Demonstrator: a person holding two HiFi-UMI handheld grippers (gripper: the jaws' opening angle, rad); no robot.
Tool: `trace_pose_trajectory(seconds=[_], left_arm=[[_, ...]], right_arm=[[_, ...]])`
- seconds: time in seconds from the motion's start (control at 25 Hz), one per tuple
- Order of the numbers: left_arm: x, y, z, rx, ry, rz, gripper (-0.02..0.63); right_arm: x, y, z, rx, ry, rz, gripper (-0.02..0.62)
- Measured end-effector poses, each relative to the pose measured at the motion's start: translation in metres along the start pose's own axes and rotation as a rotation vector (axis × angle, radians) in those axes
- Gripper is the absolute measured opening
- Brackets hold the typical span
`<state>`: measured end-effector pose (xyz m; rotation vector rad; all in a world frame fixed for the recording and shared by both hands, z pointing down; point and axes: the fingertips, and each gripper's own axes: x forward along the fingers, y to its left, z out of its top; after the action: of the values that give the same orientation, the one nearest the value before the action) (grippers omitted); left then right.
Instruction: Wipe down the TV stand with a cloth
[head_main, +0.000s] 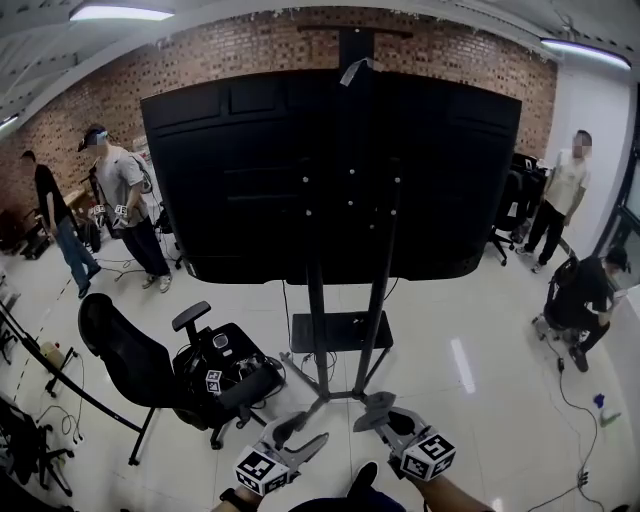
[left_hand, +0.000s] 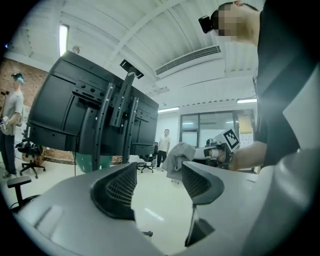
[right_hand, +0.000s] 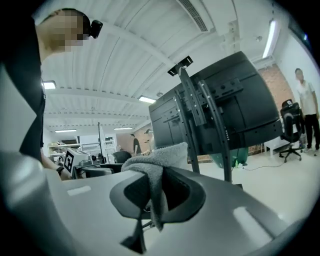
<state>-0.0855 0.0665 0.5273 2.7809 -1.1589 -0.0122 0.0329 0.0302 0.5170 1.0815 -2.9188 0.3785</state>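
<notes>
Pale shiny floor underfoot. Low in frame, the right gripper (right_hand: 159, 196) pinches the grey cloth (right_hand: 156, 162), ready for wiping. The left gripper (left_hand: 159, 183) stands spread and empty, likely kept free. Beyond, centre frame, the TV stand (head_main: 318, 305) looks not yet reached.

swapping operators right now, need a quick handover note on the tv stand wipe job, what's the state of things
Left gripper: jaws apart, nothing between them.
Right gripper: shut on the grey cloth, which drapes over the jaws and hangs down between them.
TV stand: straight ahead, seen from the back, with the big black screen mounted on it. An office chair sits to its left in the head view.
Done: the cloth is in hand. It touches no part of the stand, so no wiping shows.
Left: bring the cloth to the stand and wipe it down.
</notes>
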Motion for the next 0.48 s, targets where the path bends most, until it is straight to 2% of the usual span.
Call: trace_pose_trajectory(seconds=[0.08,0.24,0.48], left_arm=[[-0.021,-0.011,-0.004,-0.008,0.008,0.003,0.307],[-0.047,-0.03,-0.004,-0.025,0.0,-0.003,0.308],[-0.051,-0.053,0.006,-0.025,-0.036,0.006,0.308]], right_arm=[[-0.011,0.023,-0.004,-0.002,0.002,-0.012,0.034],[-0.033,0.062,0.0,-0.029,-0.005,0.02,0.032],[-0.064,0.078,-0.007,-0.084,0.035,0.048,0.029]])
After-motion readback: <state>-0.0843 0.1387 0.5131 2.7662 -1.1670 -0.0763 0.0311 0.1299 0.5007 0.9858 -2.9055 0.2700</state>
